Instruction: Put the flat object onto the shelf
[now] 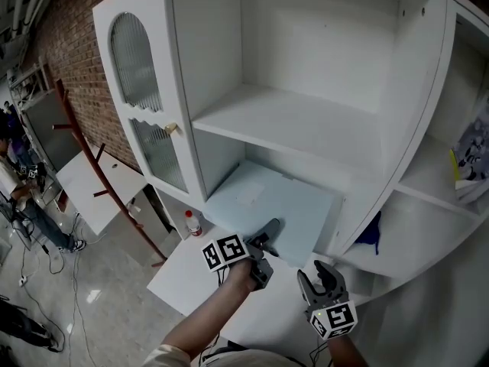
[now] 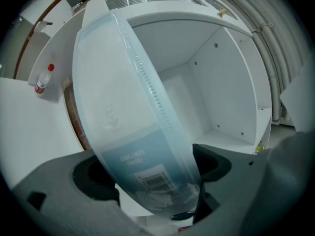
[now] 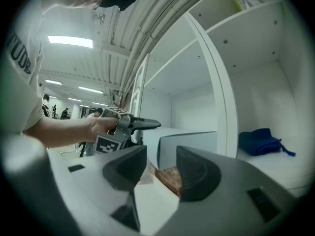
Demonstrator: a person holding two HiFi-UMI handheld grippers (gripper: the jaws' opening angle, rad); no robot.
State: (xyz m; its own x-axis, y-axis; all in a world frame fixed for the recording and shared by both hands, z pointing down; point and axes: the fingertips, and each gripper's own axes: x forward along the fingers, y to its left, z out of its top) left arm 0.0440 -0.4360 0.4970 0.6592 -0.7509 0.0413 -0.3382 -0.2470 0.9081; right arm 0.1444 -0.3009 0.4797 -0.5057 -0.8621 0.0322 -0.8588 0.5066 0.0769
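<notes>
The flat object is a pale blue translucent plastic folder [image 1: 286, 201]. It lies partly inside the lower middle compartment of the white cabinet [image 1: 412, 75], and its near edge sticks out over the front. My left gripper [image 1: 269, 232] is shut on that near edge. In the left gripper view the folder [image 2: 133, 117] fills the gap between the jaws of the left gripper [image 2: 155, 173]. My right gripper [image 1: 325, 277] hangs open to the right, in front of the folder and apart from it. In the right gripper view nothing sits between the right gripper's [image 3: 162, 168] jaws; the folder [image 3: 182, 144] lies beyond.
A wide shelf board [image 1: 298, 121] spans the compartment above the folder. A blue cloth [image 1: 372, 232] lies in the lower right compartment, and papers [image 1: 472, 155] stand above it. A ribbed-glass door [image 1: 141, 90] hangs open on the left. A red-capped bottle [image 1: 193, 222] stands on the white table [image 1: 191, 281].
</notes>
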